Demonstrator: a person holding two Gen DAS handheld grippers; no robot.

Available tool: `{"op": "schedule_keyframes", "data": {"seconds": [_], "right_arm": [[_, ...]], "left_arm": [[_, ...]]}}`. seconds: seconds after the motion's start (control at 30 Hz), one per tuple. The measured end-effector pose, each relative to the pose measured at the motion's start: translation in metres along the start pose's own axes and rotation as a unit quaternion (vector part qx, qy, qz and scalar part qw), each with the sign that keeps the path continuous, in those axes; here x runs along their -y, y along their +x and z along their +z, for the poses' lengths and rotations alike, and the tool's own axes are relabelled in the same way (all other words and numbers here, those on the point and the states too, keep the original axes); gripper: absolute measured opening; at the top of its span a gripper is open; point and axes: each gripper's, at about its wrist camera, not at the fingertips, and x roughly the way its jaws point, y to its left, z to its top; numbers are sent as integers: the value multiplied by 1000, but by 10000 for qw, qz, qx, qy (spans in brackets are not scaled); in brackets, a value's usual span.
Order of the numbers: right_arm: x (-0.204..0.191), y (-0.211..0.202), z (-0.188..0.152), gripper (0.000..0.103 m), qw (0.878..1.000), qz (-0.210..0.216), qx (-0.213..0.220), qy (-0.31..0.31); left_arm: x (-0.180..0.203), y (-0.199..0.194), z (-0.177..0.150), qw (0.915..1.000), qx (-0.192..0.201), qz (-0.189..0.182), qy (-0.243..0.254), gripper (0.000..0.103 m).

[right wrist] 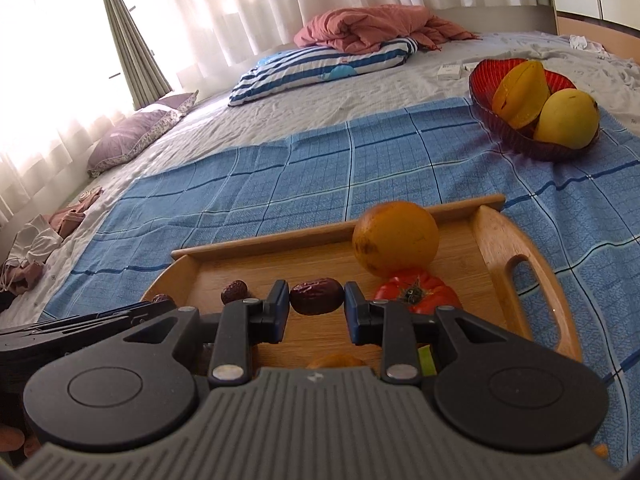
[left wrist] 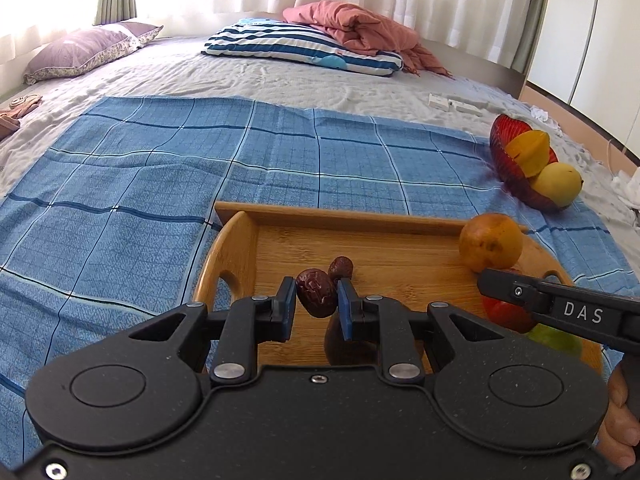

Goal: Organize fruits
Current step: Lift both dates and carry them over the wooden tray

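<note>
left gripper clamps a date endwise above the tray; right gripper pinches a second date likewise. both are raised clear, probably bound for the red bowl far right, holding mangoes.

A sunny bedroom with a big bed

The bed has a grey sheet with a blue checked cloth spread on it. A striped pillow, a pink blanket and a purple pillow lie by the white curtains, where bright light shines in. White wardrobe doors stand at the right.
</note>
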Motion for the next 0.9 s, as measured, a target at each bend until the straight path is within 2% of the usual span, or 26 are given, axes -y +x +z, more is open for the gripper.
{"op": "schedule_keyframes", "data": {"seconds": [0.3,0.9], "right_arm": [[0,24,-2,34,9996,-99,-260,7],[-6,46,-4,34,9985,-189,-478,-167]], "left_arm": [[-2,17,-2,9998,-114,126,-56,21],[-6,32,-5,9996,-200,182,-124,21]]}}
